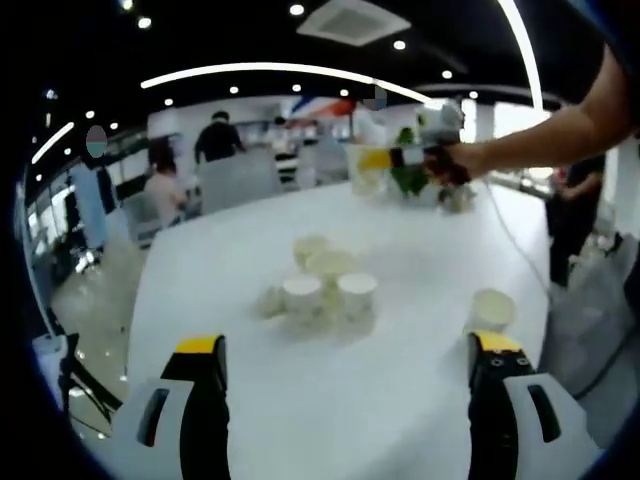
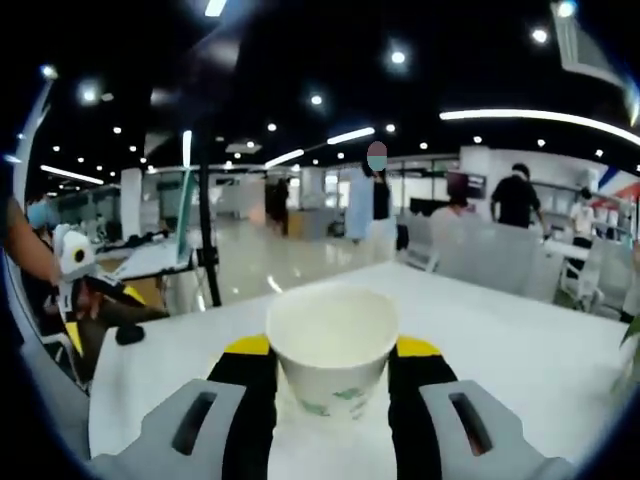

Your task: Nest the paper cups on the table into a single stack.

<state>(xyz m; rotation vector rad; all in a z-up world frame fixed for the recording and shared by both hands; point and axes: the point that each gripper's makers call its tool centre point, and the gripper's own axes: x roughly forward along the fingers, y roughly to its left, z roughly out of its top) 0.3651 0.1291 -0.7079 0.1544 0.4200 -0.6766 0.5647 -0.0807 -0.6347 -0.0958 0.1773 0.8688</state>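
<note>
The white bench (image 1: 300, 400) carries the work, and the cluster (image 1: 322, 287) of paper cups near its middle serves as the landmark. A lone cup (image 1: 492, 308) is set apart to the right of the cluster, probably awaiting collection. The left gripper (image 1: 345, 350) is held short of the cluster, jaws spread wide and empty, seemingly ready to steady a cup. In the right gripper (image 2: 330, 372) an upright cup (image 2: 331, 345) is pinched between the jaws, mouth up, likely so it can be nested.
</note>
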